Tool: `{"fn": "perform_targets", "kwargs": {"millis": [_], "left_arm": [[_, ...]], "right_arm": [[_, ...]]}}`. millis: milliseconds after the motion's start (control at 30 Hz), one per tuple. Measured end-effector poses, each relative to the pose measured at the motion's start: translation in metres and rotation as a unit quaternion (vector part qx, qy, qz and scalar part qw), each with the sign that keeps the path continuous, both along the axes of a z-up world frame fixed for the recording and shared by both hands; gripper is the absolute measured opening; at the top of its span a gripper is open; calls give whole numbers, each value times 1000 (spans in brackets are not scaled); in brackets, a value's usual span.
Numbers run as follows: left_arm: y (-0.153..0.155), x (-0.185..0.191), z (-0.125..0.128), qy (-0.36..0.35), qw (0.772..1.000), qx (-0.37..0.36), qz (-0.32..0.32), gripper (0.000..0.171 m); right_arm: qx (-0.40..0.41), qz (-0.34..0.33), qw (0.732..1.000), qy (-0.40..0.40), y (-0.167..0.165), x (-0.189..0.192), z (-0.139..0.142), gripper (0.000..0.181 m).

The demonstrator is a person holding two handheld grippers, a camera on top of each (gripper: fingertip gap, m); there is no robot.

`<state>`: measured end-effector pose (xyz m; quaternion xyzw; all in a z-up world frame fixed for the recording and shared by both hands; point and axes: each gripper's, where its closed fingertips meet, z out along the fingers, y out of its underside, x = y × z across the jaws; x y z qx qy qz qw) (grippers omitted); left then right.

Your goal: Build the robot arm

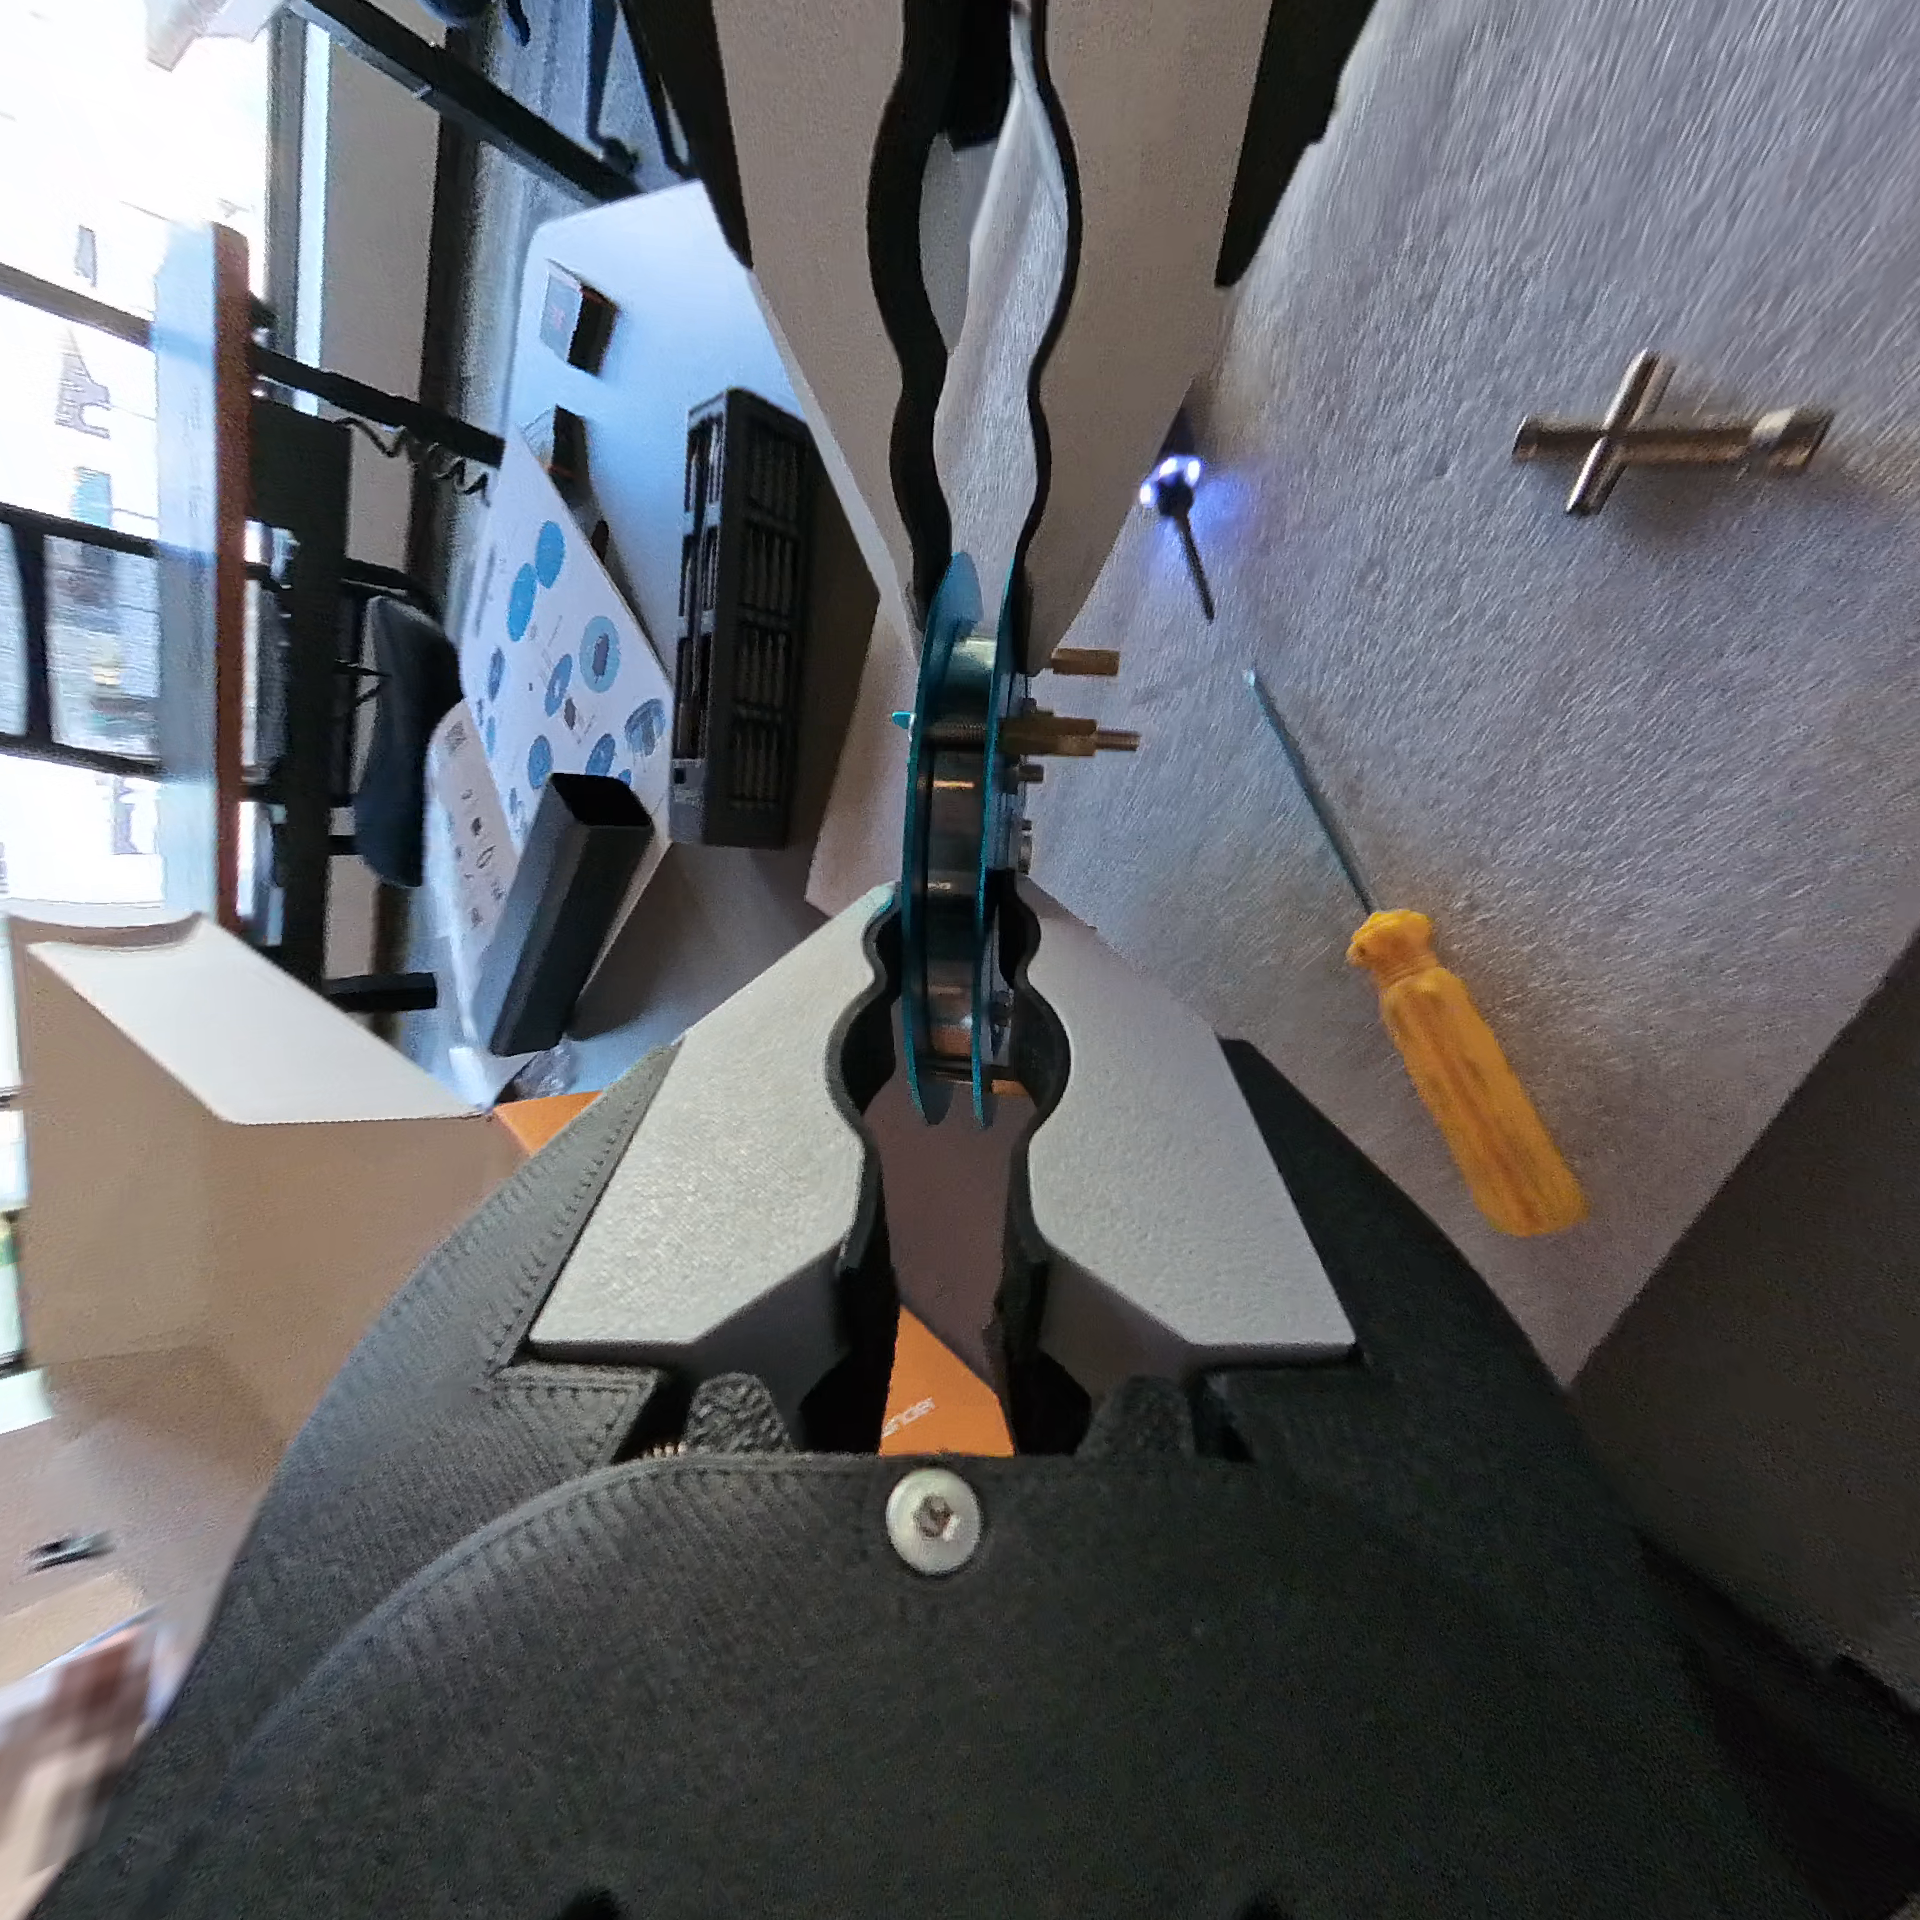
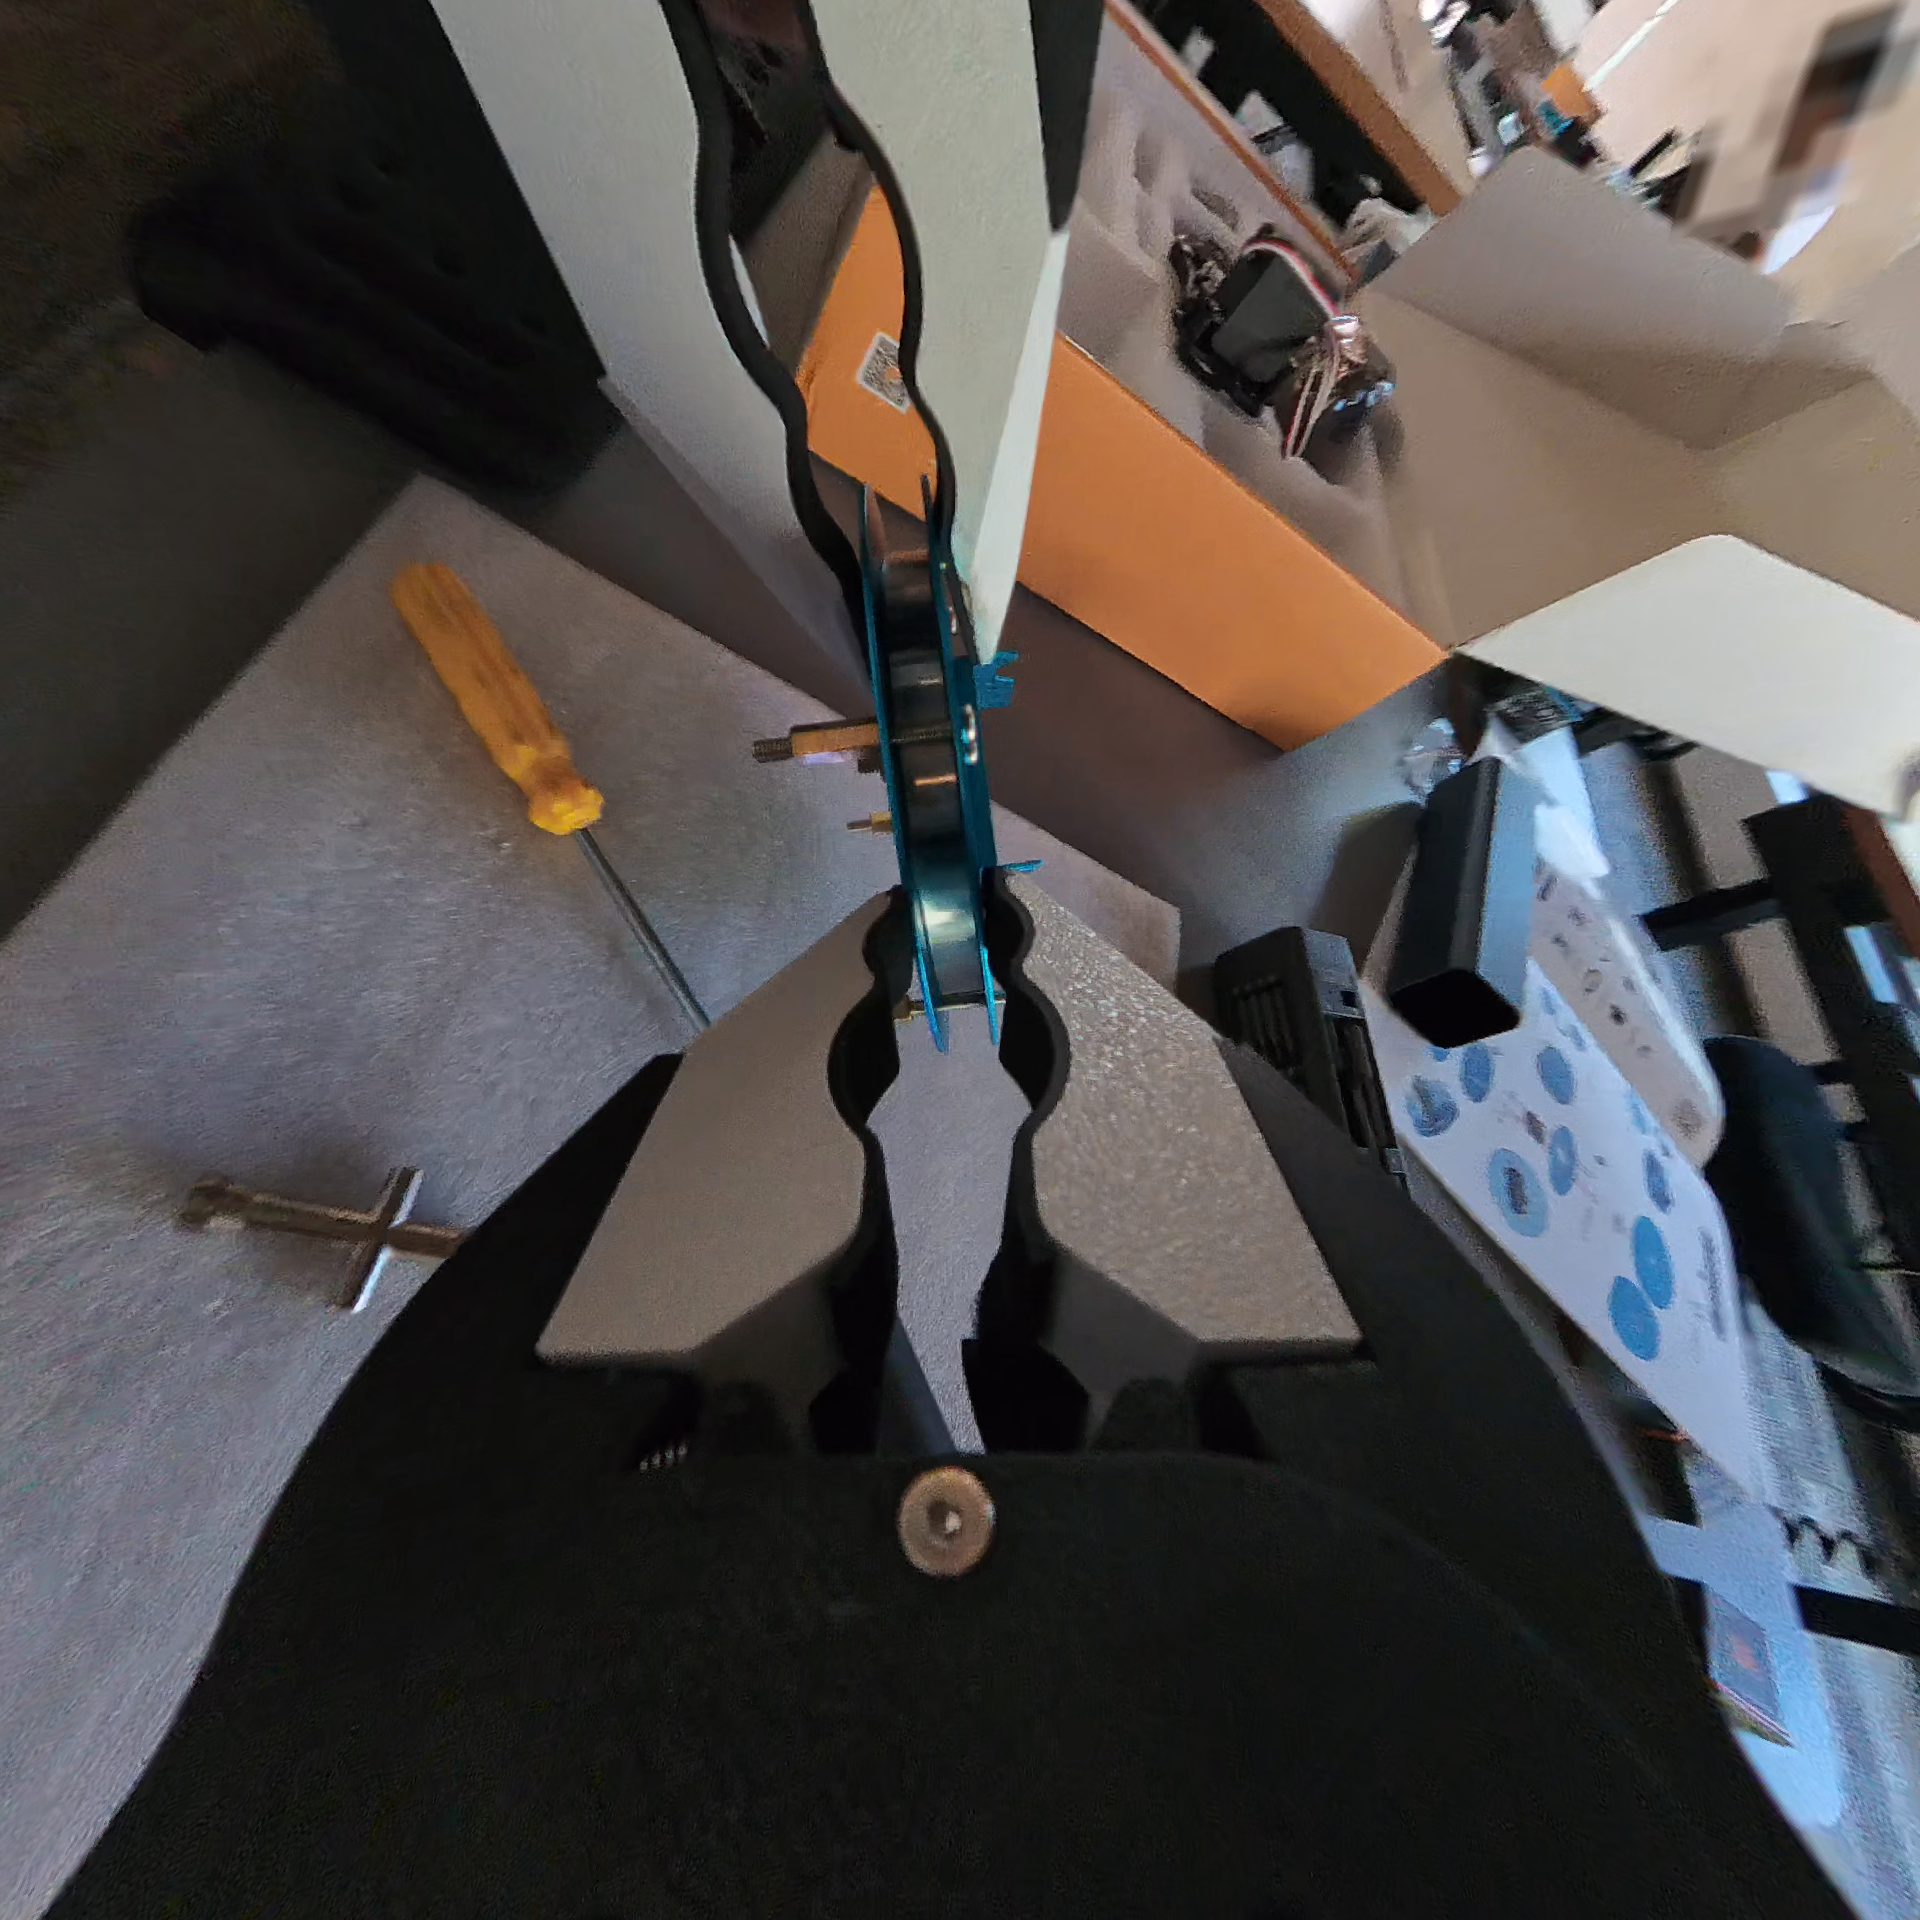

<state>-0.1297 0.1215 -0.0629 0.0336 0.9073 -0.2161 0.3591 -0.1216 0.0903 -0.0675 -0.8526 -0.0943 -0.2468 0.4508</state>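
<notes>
Blue anodised two-plate disc assembly with brass standoffs (image 1: pixel 961 831) pinched edge-on from opposite sides by left gripper (image 1: pixel 951 997) and right gripper (image 2: pixel 951 977). Best kept level, squeezing evenly, clear of yellow-handled screwdriver (image 1: pixel 1455 1070) on grey felt mat (image 1: pixel 1558 727).

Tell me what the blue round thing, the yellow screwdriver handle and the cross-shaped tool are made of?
The blue round thing, clamped edge-on by both sets of jaws, looks like thin painted or anodized metal: its plates are shiny, with brass-coloured posts sticking out. The screwdriver handle looks like glossy, slightly see-through yellow plastic with ridges. The cross-shaped tool looks like bare grey metal with a dull shine. I can't be certain from pictures.
</notes>
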Motion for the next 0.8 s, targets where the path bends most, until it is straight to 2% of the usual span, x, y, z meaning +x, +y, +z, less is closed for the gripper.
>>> {"fn": "perform_targets", "kwargs": {"millis": [133, 300, 400, 500, 600, 667, 767, 800], "left_arm": [[-8, -5, 9, 60, 996, -66, -7, 15], [-10, 2, 0, 104, 988, -117, 1, 18], [-7, 11, -4, 111, 984, -136, 18, 23], [-7, 11, 3, 115, 981, -155, 17, 23], [-2, 8, -3, 126, 984, -128, 16, 20], [3, 5, -6, 135, 983, -122, 12, 17], [10, 0, -9, 150, 980, -129, 14, 15], [14, -2, -11, 150, 980, -128, 15, 15]], "right_arm": [[-22, 35, 997, 70, -7, -6, 11, 12], [-48, 35, 991, 117, -9, -2, 4, 12], [-54, 32, 986, 154, -5, 1, 3, 12], [-75, 33, 983, 165, -2, 3, 4, 12], [-89, 42, 982, 159, 8, 0, 6, 12], [-81, 55, 981, 166, 11, -1, 8, 13], [0, 73, 985, 157, 2, 6, 18, 36], [29, 77, 982, 167, -6, 7, 17, 36]]}}
